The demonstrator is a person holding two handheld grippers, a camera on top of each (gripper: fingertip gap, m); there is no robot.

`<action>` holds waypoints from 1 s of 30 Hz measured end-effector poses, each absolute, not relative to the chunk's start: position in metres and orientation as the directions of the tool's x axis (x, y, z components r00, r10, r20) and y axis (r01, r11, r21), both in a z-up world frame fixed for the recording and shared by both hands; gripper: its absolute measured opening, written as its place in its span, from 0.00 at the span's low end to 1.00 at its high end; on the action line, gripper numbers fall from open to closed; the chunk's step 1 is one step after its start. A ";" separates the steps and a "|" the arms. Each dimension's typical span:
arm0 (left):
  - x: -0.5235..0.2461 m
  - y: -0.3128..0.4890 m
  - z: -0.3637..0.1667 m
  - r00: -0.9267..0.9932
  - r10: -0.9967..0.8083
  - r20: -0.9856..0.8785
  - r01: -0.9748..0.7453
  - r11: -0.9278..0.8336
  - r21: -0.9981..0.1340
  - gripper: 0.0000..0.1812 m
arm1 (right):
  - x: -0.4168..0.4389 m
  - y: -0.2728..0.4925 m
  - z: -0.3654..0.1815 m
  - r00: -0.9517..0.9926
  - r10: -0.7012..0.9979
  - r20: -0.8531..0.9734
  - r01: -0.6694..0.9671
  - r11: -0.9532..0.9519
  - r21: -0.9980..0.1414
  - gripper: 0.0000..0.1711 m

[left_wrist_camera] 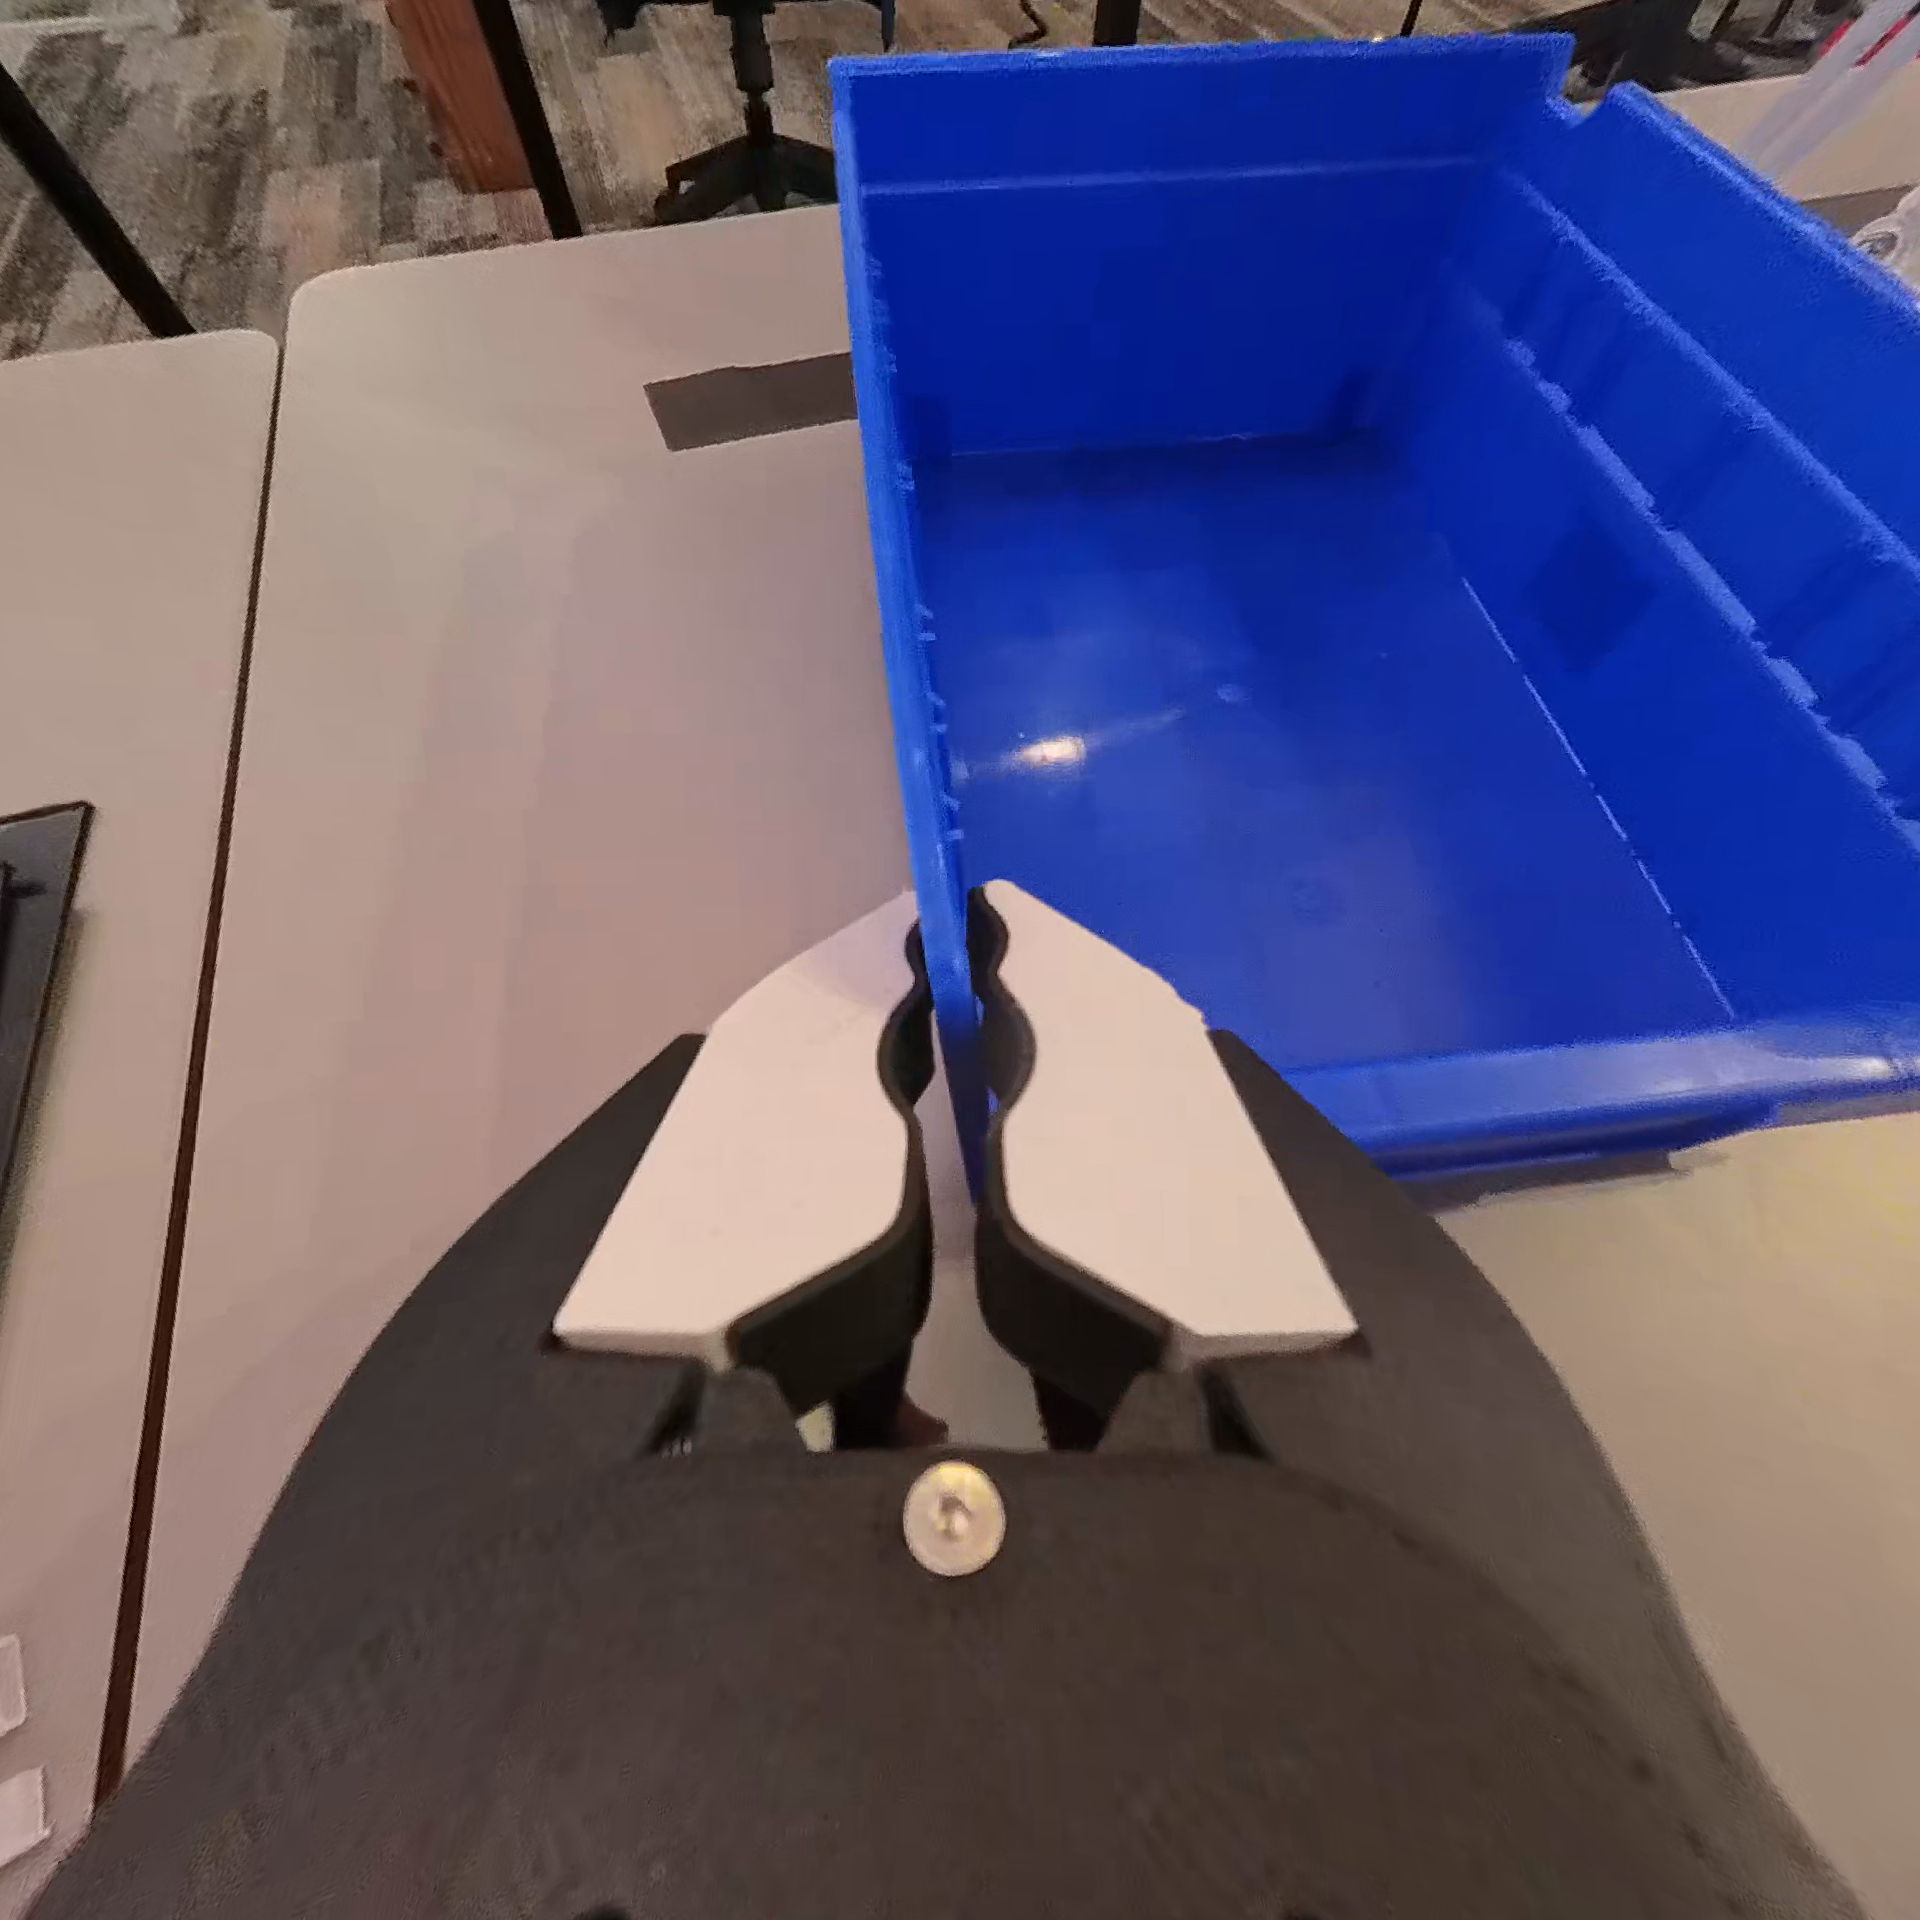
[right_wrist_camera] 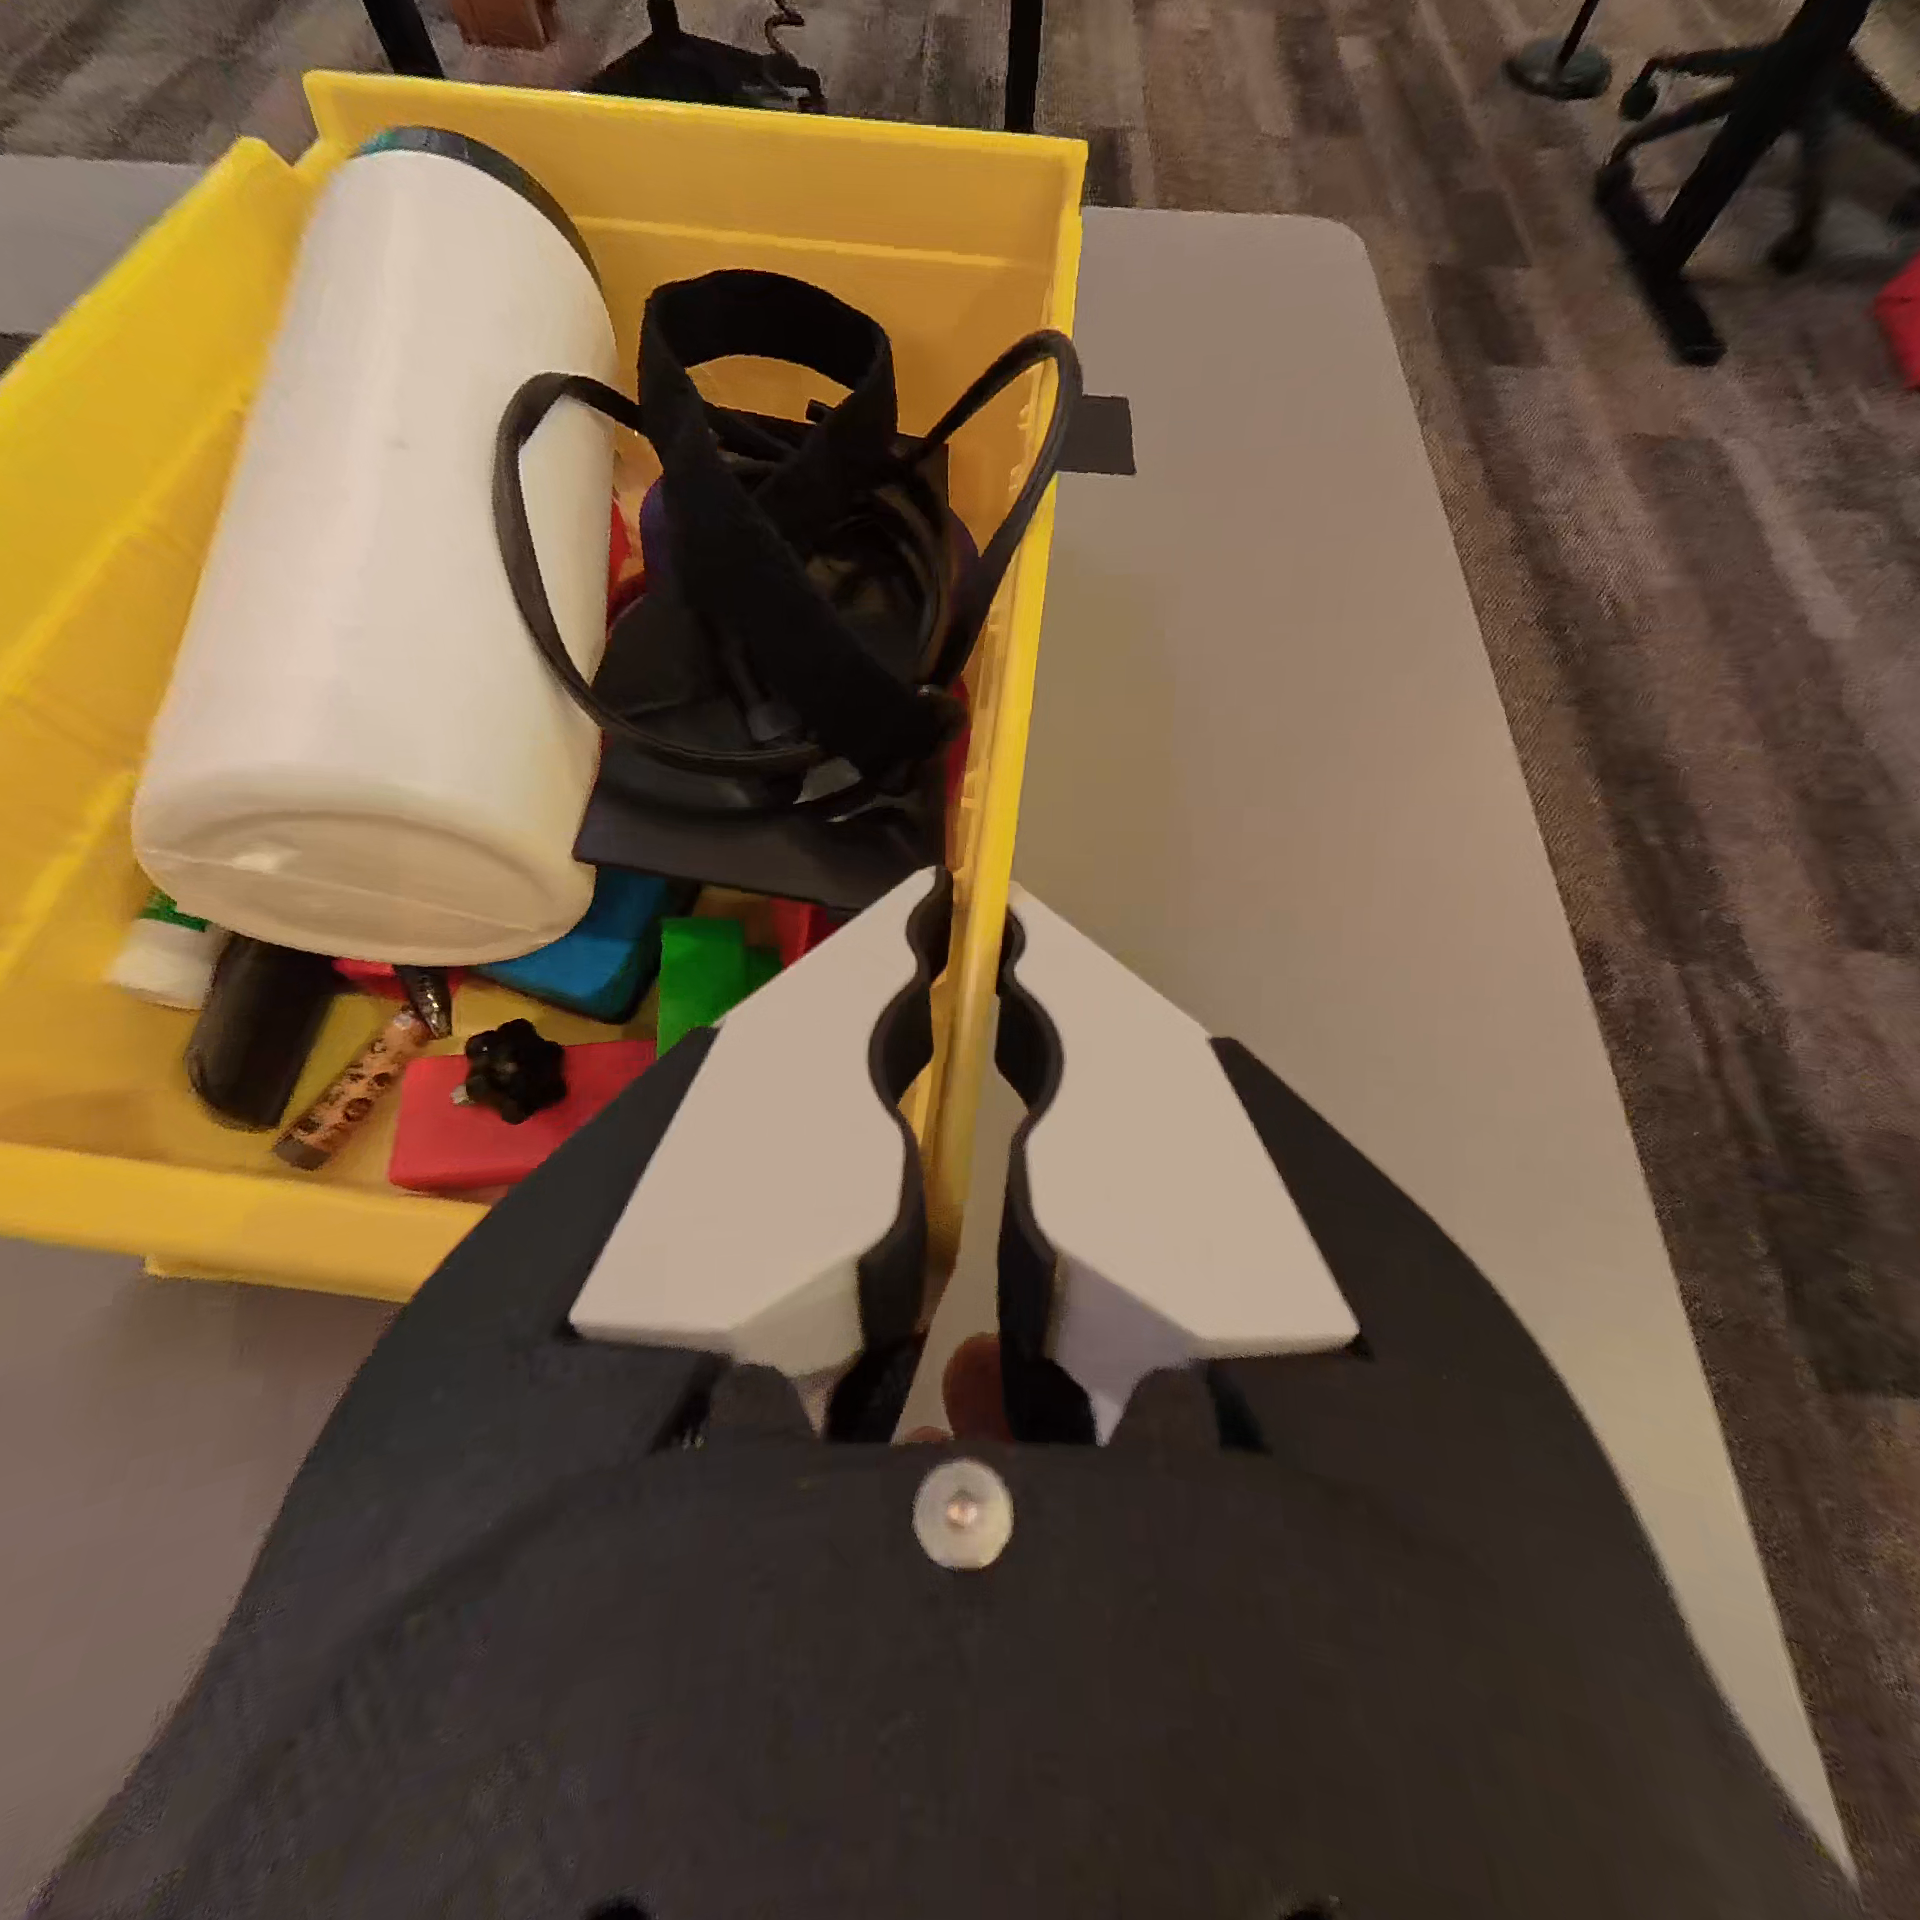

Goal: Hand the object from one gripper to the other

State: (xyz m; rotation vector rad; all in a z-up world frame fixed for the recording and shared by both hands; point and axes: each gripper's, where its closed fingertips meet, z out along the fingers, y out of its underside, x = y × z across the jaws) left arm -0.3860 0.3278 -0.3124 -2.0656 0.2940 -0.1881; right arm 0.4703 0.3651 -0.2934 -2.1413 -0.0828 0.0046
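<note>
In the left wrist view my left gripper [left_wrist_camera: 951, 925] is shut on the left side wall of a blue bin [left_wrist_camera: 1299, 665], near its front corner, with one pad on each side of the wall. The blue bin holds nothing that I can see. In the right wrist view my right gripper [right_wrist_camera: 977, 914] is shut on the right side wall of a yellow bin [right_wrist_camera: 790, 177], near its front corner. The yellow bin holds a large white bottle [right_wrist_camera: 384, 561], a black strap and cable bundle [right_wrist_camera: 790, 582], coloured blocks [right_wrist_camera: 707, 966] and small items. Neither view shows the other gripper.
Both bins stand on pale tables [left_wrist_camera: 540, 665]. Dark tape patches lie on the tabletops [left_wrist_camera: 748, 400] [right_wrist_camera: 1101, 436]. The right table's edge [right_wrist_camera: 1507, 727] is close to the yellow bin, with carpet and chair bases beyond. A dark flat object [left_wrist_camera: 36, 935] lies at far left. The gap from one gripper's tips to the other's is roughly 85 centimetres. The left tips stand about 25 centimetres off the dark flat object [left_wrist_camera: 36, 935].
</note>
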 end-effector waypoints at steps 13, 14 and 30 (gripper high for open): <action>-0.395 0.307 -0.291 0.954 -0.254 0.160 0.033 -0.440 -0.897 0.02 | 0.451 0.324 -0.293 0.997 0.082 -0.015 0.032 -0.535 -0.844 0.01; -0.398 0.303 -0.288 0.953 -0.251 0.168 0.045 -0.432 -0.901 0.02 | 0.447 0.318 -0.293 0.996 0.087 -0.019 0.030 -0.535 -0.845 0.01; -0.412 0.221 -0.262 0.934 -0.312 0.173 0.067 -0.322 -0.944 0.02 | 0.323 0.220 -0.294 0.952 0.301 -0.062 0.119 -0.548 -0.828 0.01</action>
